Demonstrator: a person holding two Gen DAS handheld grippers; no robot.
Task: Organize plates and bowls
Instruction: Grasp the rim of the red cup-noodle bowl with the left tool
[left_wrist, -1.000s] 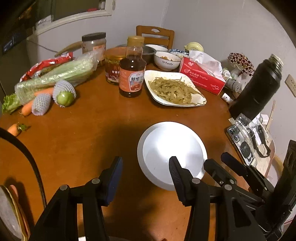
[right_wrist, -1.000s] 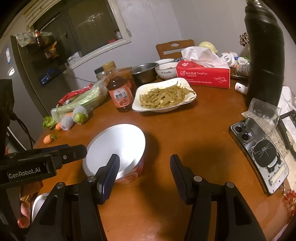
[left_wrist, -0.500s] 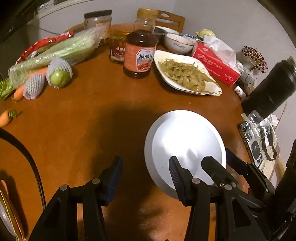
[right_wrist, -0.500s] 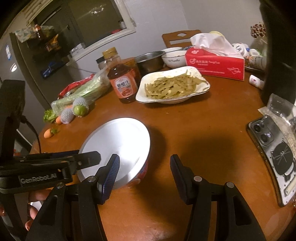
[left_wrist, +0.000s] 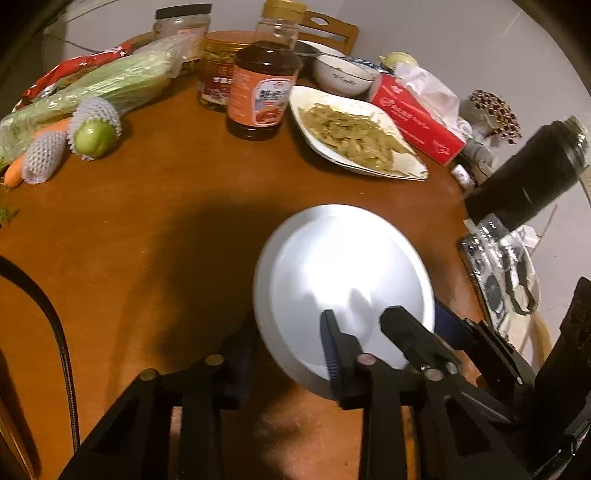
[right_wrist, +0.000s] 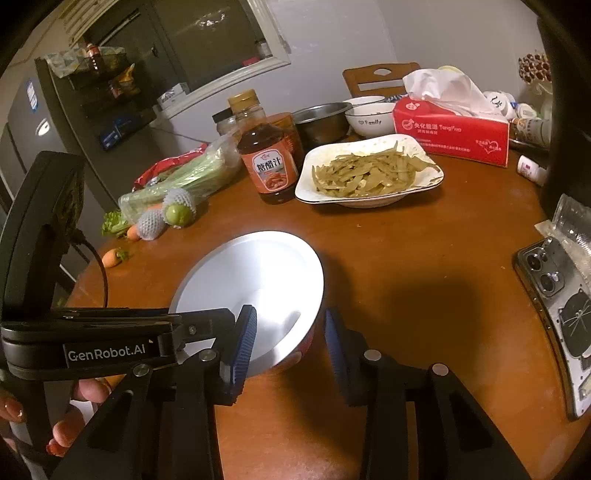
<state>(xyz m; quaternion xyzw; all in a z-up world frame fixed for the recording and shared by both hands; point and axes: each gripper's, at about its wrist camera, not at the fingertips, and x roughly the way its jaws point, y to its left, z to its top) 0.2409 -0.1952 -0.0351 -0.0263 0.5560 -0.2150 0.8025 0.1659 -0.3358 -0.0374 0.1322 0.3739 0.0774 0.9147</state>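
Note:
A white bowl (left_wrist: 343, 280) with a red patterned outside stands near the front of the round wooden table (left_wrist: 147, 221); it also shows in the right wrist view (right_wrist: 255, 280). My left gripper (left_wrist: 284, 350) is open and straddles the bowl's near-left rim, one finger inside and one outside. My right gripper (right_wrist: 290, 339) is open and straddles the bowl's near-right rim in the same way. A white plate of green beans (right_wrist: 369, 173) and a small white bowl (right_wrist: 371, 120) stand further back.
A sauce bottle (left_wrist: 260, 92), jars, bagged celery (left_wrist: 96, 88), netted fruit (left_wrist: 94, 133) and carrots sit at the back left. A red tissue box (right_wrist: 450, 129), a black flask (left_wrist: 524, 184) and a phone (right_wrist: 557, 295) are at the right.
Both grippers moved forward onto the bowl: each now has one finger inside the rim and one outside. Both pairs of jaws have narrowed.

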